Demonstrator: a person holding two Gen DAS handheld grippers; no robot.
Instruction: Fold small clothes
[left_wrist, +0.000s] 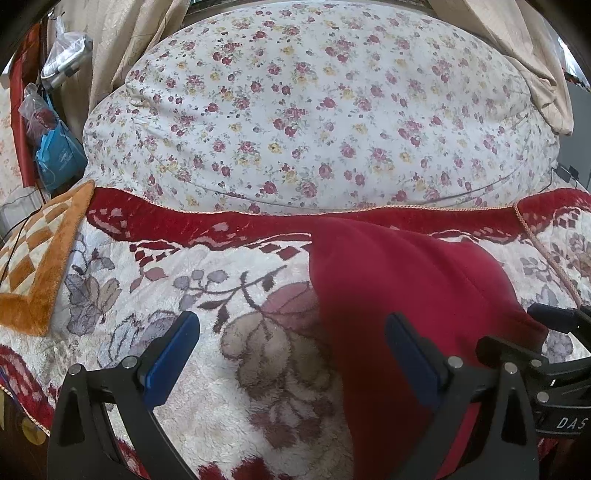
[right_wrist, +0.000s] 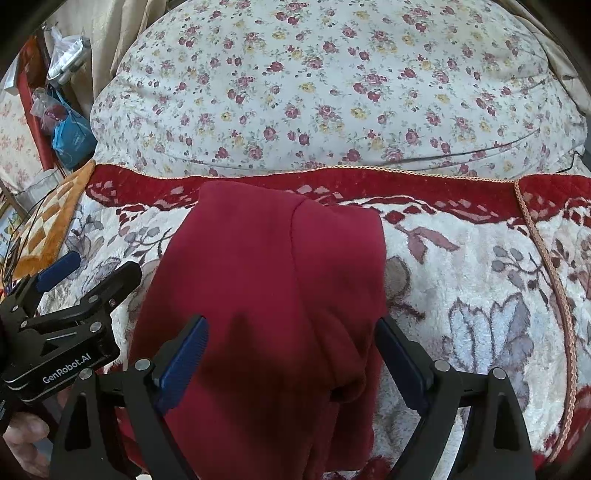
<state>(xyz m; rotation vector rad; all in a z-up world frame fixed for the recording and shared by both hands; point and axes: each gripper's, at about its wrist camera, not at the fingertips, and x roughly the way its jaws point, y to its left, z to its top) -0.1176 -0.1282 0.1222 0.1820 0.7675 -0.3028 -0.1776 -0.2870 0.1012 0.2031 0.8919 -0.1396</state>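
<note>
A dark red garment (right_wrist: 273, 280) lies folded on the plush flowered blanket (right_wrist: 480, 295). In the left wrist view the garment (left_wrist: 399, 280) fills the right side. My left gripper (left_wrist: 291, 325) is open, its right finger over the garment's left edge and its left finger over bare blanket. My right gripper (right_wrist: 291, 332) is open and straddles the near part of the garment, holding nothing. The left gripper also shows in the right wrist view (right_wrist: 92, 269) at the left. The right gripper shows at the right edge of the left wrist view (left_wrist: 517, 332).
A big floral-print pillow or duvet (left_wrist: 314, 110) rises behind the blanket. An orange checked mat (left_wrist: 40, 258) lies at the left. Bags (left_wrist: 59, 155) and clutter stand at the far left. A beige curtain (left_wrist: 528, 55) hangs at the back right.
</note>
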